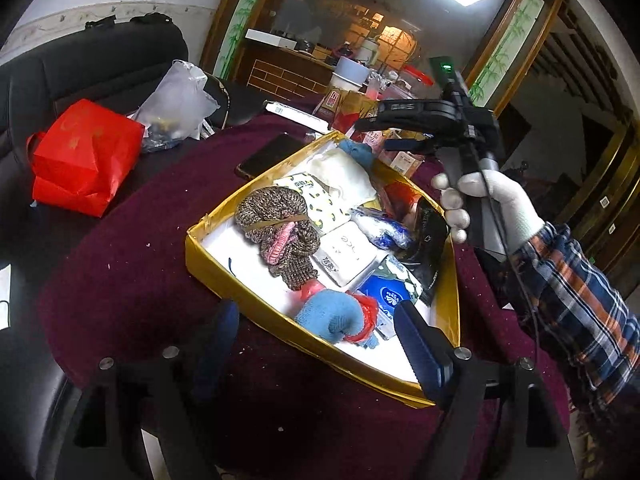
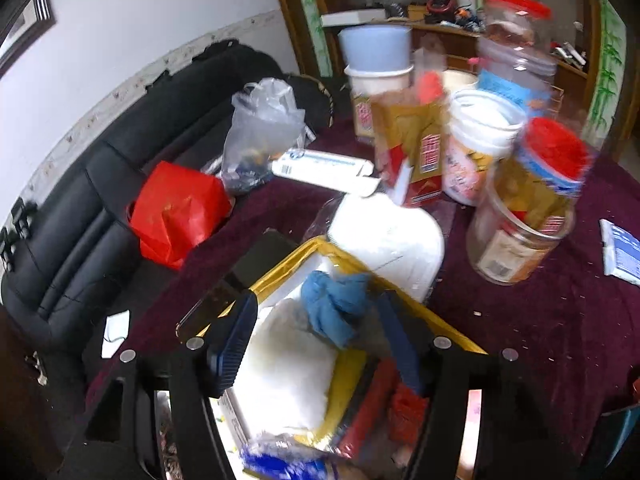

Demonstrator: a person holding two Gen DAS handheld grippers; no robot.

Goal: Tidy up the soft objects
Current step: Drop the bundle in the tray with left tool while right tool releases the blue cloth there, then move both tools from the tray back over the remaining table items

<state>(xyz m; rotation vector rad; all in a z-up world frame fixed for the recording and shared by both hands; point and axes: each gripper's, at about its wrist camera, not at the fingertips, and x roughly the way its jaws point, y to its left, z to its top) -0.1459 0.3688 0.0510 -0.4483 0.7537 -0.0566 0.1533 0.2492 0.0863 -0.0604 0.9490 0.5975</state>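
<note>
Nearest you, your left gripper (image 1: 316, 344): fingers spread wide, empty, poised over the near corner of the box (image 1: 216, 276). Your right gripper (image 2: 316, 344): fingers parted, nothing between the pads; it hangs over the far end of the box, above a blue cloth (image 2: 334, 308).

Box, gold-sided, white inside, on the maroon bench (image 1: 132, 264). Contents, near to far:
- blue glove (image 1: 336, 316) with red trim, at the near wall;
- tissue pack (image 1: 390, 294), blue;
- knit bundle (image 1: 280, 232), brown with pink, bound by a rubber band;
- white pack (image 1: 348, 256), flat;
- dark pouch (image 1: 426, 240), against the right wall;
- patterned pack (image 1: 320, 200);
- white pad (image 1: 348, 172), soft and slightly puffed;
- blue cloth, crumpled, at the far corner.

Status, by my reading: most soft goods are already boxed, loosely laid and overlapping, not aligned.

Outstanding: one white packet (image 2: 392, 240) lies half over the far rim, not fully in. A white sachet (image 2: 622, 256) sits well apart on the bench.

Beyond: jars (image 2: 532, 200), cartons, a red bag (image 1: 84, 156) on the black sofa.
</note>
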